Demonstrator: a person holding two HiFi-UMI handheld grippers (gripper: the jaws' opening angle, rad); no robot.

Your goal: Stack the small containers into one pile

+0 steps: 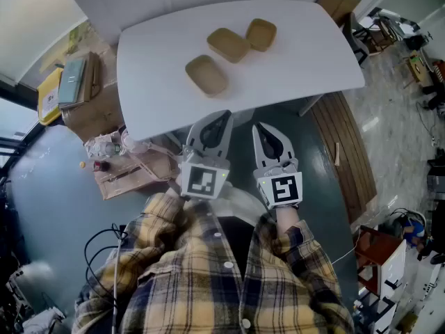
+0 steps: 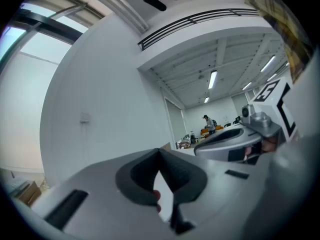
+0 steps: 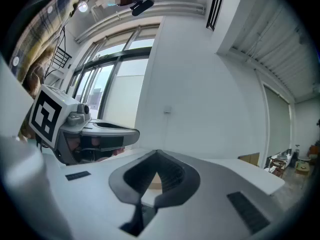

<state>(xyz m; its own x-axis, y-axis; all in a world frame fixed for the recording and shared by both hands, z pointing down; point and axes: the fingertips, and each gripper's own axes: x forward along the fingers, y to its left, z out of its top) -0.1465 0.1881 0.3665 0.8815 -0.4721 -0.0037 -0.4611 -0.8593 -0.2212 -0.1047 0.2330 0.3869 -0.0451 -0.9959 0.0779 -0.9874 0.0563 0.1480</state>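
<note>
Tan and shallow, three small containers lie open side up on the white table (image 1: 299, 54), none stacked on another. The near-left container (image 1: 206, 75) sits alone, near the middle container (image 1: 228, 44). The far-right container (image 1: 261, 34) lies just beside the middle one, and whether their corners touch cannot be told.

Both claws are off the table, on its near side, held close in front of the person's checked shirt (image 1: 174, 270), tips pointing far toward the table edge. The left claw (image 1: 220, 119) and the right claw (image 1: 261, 131) are side by side and near each other, each with its black-and-white marker cube (image 1: 203, 181) at the near end.

In the left gripper view the left claw (image 2: 160, 151) has its dark pads brought fully together at the tip, with nothing gripped. The right claw (image 2: 240, 139) shows at that view's right. In the right gripper view the right claw (image 3: 157, 154) is likewise closed tight and holds nothing, and the left claw (image 3: 95, 134) shows at the left. A small tan patch shows through the slit under its pads, too small to name.

A cardboard box (image 1: 97, 110) stands on the floor left of the table.
</note>
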